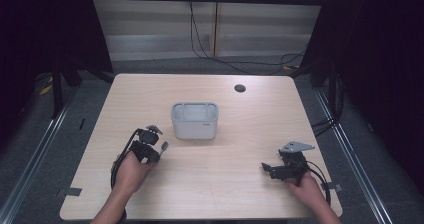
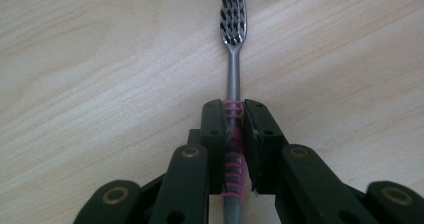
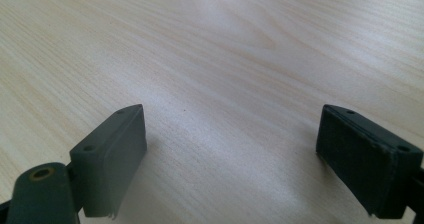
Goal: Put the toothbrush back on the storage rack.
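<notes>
Writing: small dark mark on the front wall of the grey container (image 1: 195,126), too small to read. No other lettering legible.

Left gripper (image 2: 234,119): jaws clamped on a toothbrush (image 2: 233,71), gripping the grey handle at its pink ribbed grip section. Neck and bristle head stick out straight ahead beyond the jaw tips, over the wooden table (image 2: 100,59). High view: left gripper (image 1: 159,146) held in the left hand (image 1: 131,170), front-left of the container, toothbrush head (image 1: 164,146) pointing toward it, near but apart.

Right gripper (image 3: 232,154): jaws spread wide, nothing between them, bare tabletop below. High view: right gripper (image 1: 268,169) held in the right hand (image 1: 306,183) at table's front right, well apart from the container and toothbrush
</notes>
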Available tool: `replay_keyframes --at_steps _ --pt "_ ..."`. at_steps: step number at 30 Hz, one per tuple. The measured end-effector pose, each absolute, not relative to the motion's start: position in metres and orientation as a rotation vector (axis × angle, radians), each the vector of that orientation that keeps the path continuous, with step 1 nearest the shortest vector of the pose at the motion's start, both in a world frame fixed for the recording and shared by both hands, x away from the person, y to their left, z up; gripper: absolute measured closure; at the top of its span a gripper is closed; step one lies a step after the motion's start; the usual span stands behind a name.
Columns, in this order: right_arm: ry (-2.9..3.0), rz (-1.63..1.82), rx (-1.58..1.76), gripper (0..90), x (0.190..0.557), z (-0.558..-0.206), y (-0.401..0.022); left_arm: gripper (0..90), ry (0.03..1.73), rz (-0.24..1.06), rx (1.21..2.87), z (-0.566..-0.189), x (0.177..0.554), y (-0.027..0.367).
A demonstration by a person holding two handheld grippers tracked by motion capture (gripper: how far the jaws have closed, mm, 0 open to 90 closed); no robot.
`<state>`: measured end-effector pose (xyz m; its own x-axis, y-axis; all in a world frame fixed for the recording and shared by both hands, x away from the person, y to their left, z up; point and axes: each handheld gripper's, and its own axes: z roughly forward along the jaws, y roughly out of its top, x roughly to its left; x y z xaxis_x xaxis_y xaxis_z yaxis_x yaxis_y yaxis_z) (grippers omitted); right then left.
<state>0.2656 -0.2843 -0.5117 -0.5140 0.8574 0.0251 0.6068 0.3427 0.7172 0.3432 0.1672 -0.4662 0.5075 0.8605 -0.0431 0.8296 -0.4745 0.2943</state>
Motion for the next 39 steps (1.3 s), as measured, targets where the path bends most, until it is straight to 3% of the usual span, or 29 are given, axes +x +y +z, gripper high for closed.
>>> replay_keyframes --at_steps 39 --pt "2.256 0.972 1.292 12.0 0.266 -0.512 -0.284 80.4 1.294 0.296 2.150 -0.408 0.339 0.186"
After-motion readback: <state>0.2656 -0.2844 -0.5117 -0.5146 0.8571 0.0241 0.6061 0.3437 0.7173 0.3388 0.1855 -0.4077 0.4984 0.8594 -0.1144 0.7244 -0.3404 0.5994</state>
